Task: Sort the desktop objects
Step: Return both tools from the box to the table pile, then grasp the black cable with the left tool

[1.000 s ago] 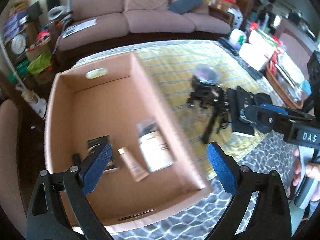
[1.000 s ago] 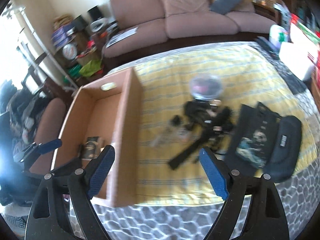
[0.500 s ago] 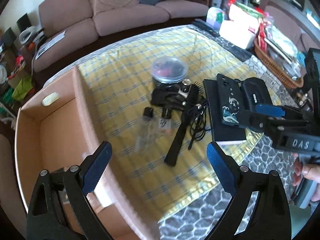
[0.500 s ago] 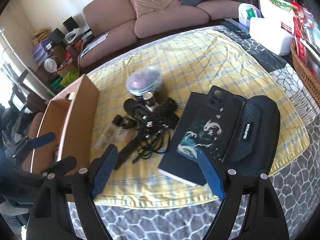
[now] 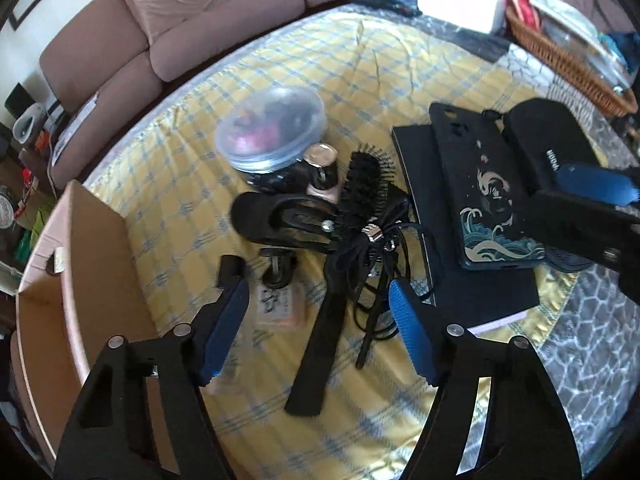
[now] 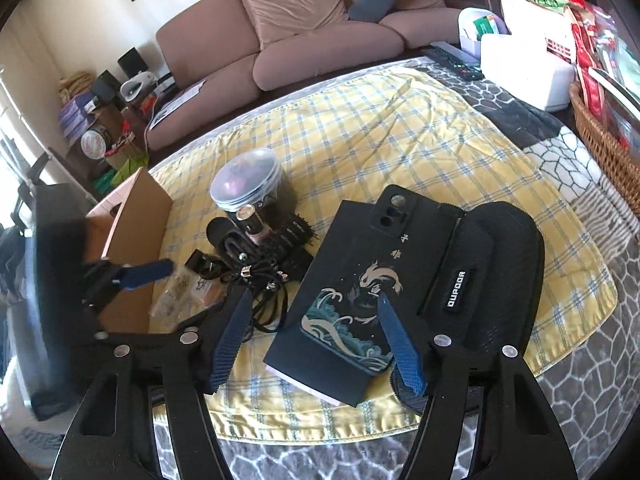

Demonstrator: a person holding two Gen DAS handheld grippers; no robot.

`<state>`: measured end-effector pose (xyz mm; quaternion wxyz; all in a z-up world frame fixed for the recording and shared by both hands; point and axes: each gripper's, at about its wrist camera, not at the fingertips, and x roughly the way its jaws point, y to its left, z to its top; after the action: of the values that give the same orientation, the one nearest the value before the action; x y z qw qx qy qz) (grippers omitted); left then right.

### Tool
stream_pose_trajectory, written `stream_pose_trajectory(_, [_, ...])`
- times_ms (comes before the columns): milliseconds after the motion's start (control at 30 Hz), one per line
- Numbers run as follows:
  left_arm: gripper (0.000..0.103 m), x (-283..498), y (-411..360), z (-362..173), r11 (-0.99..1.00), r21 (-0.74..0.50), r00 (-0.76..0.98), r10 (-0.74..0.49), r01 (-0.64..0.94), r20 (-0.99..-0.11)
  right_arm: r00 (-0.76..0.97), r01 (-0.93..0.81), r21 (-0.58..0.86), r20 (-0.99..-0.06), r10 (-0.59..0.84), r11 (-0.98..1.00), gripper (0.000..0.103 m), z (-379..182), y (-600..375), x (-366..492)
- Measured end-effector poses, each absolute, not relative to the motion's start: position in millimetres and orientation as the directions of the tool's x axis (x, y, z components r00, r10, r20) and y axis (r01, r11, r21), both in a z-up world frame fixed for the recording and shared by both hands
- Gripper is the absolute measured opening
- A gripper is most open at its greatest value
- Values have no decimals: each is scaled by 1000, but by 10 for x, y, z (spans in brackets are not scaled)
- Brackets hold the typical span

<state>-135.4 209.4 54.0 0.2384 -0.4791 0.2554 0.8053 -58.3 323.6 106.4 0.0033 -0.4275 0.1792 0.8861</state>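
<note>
A pile of objects lies on the yellow checked cloth (image 5: pixel 360 68). My left gripper (image 5: pixel 320 312) is open and empty, low over a black hairbrush (image 5: pixel 340 280), with a small clear bottle (image 5: pixel 276 300) and tangled black cable (image 5: pixel 380 248) between its fingers. My right gripper (image 6: pixel 316 332) is open and empty, low over a phone case with a wave print (image 6: pixel 360 292) that lies on a dark book (image 6: pixel 344 264). A black pouch (image 6: pixel 492 280) lies to the right. A clear lidded tub (image 5: pixel 272 128) stands behind the pile. A cardboard box (image 5: pixel 72 264) stands at the left.
A brown sofa (image 6: pixel 304 28) runs behind the table. A wicker basket (image 6: pixel 600 132), white boxes (image 6: pixel 524 60) and a remote (image 6: pixel 452 60) sit at the right. Clutter stands on the floor at the far left (image 6: pixel 96 128).
Both grippers have swung right from the cardboard box and come down close over the pile. The left now sits over the hairbrush, the right over the phone case. Both stay open.
</note>
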Motion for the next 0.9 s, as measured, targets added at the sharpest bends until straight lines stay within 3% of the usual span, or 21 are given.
stream_pose_trajectory(67, [70,-1360,2138,469,-754,181,-422,139,-631,-896,-634,-151,321,-757,-158,-935,68,1054,3246,-585])
stream_pose_trajectory(267, [38,-1378,2196,350,-754,146,-392,157,-640,-906,-621,-141,345,-761,-189,-928,68,964,3259,-612])
stream_pose_trajectory(300, [23,-1372,2196,358,-756,146,-395,158,-639,-905,-619,-142,348,-762,-191,-927,68,953,3263,-614])
stream_pose_trajectory(333, [16,-1362,2186,373,-758,166,-413,147,-631,-899,-618,-143,351,-762,-193,-926,68,945,3266,-613])
stream_pose_trajectory(433, [7,-1357,2127,427,-762,127,-399,182,-635,-899,-620,-145,360,-759,-199,-922,68,943,3274,-602])
stream_pose_trajectory(900, [7,-1290,1423,1456,-798,-22,-447,360,-602,-819,-622,-129,374,-752,-219,-918,66,973,3062,-550])
